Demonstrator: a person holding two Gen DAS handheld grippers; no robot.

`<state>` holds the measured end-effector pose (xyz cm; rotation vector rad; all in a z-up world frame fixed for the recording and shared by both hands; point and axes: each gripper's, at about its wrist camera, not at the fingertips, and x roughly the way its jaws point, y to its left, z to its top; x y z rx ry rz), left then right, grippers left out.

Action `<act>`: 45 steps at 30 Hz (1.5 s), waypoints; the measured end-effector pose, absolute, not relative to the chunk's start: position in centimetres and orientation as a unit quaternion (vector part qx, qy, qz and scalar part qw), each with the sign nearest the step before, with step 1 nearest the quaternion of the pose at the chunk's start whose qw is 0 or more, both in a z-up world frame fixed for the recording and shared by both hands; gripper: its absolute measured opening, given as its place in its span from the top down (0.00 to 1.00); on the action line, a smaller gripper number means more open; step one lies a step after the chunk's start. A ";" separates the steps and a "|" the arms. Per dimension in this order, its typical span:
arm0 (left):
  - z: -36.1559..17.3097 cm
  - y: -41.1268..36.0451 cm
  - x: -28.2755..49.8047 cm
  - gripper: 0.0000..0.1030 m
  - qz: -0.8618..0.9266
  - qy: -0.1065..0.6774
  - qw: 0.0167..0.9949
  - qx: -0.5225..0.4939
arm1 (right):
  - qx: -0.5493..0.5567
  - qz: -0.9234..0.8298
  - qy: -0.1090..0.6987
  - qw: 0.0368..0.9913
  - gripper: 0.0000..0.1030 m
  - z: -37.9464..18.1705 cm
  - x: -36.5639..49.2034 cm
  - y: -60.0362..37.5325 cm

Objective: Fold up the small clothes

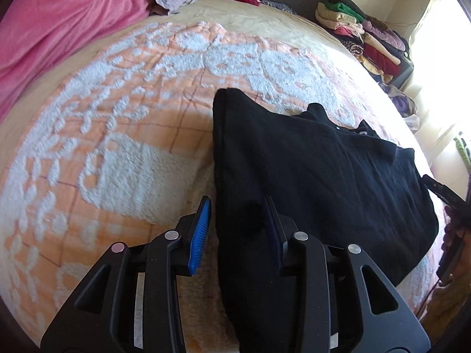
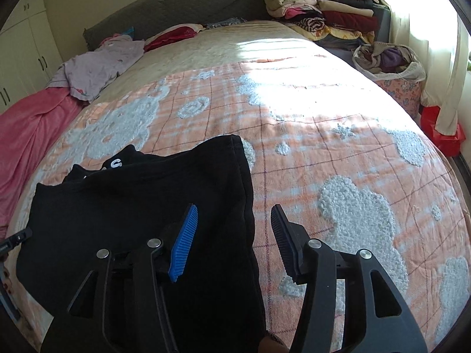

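A black garment (image 1: 309, 176) lies spread on the orange and white bedspread (image 1: 117, 153). My left gripper (image 1: 238, 206) is open over the garment's left edge, its right finger above the cloth and its left finger above the bedspread. In the right wrist view the same black garment (image 2: 141, 206) lies at the lower left. My right gripper (image 2: 234, 214) is open, its jaws on either side of the garment's right edge. Neither gripper holds anything.
A pink blanket (image 1: 59, 23) and a lilac garment (image 2: 97, 67) lie at the bed's far left. A stack of folded clothes (image 2: 321, 8) stands at the far right by the headboard. A bag of clothes (image 2: 388, 61) sits beside the bed.
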<state>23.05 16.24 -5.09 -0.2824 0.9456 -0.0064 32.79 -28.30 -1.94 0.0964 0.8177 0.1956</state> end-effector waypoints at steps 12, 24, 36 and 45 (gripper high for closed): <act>-3.9 16.1 23.2 0.95 -0.012 0.432 0.892 -0.132 | 0.080 0.142 0.381 0.910 0.91 -0.7 34.2 -27.2; -5.1 16.1 23.4 0.97 0.013 0.438 0.892 -0.110 | 0.051 0.079 0.409 0.907 0.82 -4.0 35.4 -27.7; -4.8 16.7 20.1 0.73 -0.033 0.445 0.876 -0.183 | 0.103 0.125 0.409 0.898 0.53 -2.8 28.7 -31.0; -5.8 15.9 17.9 0.57 -0.032 0.450 0.865 -0.221 | 0.133 0.141 0.408 0.892 0.53 -3.5 25.5 -32.2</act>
